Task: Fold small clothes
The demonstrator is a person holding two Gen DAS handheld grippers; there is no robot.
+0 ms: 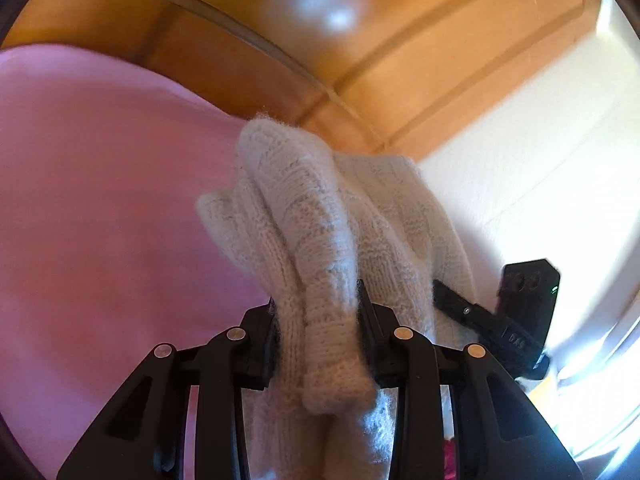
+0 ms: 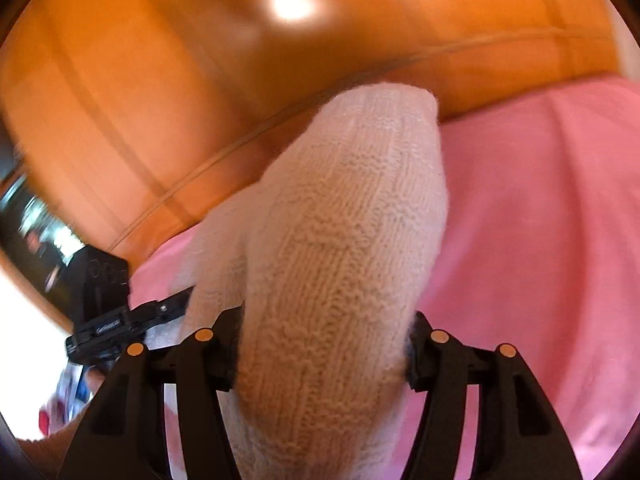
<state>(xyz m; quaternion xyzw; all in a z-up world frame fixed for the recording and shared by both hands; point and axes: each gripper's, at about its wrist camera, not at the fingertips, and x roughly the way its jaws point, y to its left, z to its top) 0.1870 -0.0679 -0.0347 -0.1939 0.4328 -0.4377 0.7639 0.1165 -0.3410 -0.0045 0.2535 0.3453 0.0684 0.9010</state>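
Only one scrap of lettering shows in the left wrist view: a small pale mark on the body of the other black tongs (image 1: 516,320), just right of the white knitted garment (image 1: 328,240), too blurred to read. In the right wrist view the black tongs (image 2: 108,320) left of that garment (image 2: 340,260) carry a faint line of print, also unreadable.
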